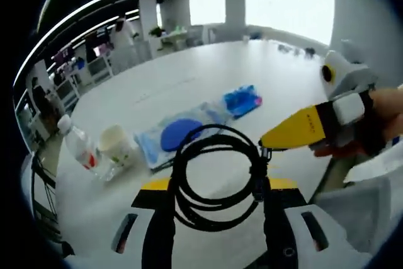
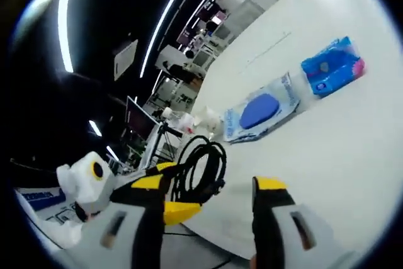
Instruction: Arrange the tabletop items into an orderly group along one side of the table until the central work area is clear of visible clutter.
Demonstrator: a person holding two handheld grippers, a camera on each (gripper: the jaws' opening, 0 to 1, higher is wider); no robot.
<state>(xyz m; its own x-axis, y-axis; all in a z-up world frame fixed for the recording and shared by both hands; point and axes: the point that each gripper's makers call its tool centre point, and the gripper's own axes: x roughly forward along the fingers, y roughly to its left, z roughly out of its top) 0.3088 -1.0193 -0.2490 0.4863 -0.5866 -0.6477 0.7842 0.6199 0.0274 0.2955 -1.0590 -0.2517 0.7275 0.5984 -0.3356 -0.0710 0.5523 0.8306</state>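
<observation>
A coiled black cable [image 1: 217, 177] is gripped between the left gripper's [image 1: 217, 209] jaws above the desk [image 1: 189, 80], while the right gripper's [image 2: 208, 209] jaws are held open, empty.

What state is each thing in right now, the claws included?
Black cable: coiled, held up between the left claw's jaws.
Left claw: shut on the cable.
Right claw: open, holding nothing.
Water bottle: upright, cap on.
Paper cup: upright beside the bottle.
Clear bag: lying flat.
Blue packet: lying flat.
</observation>
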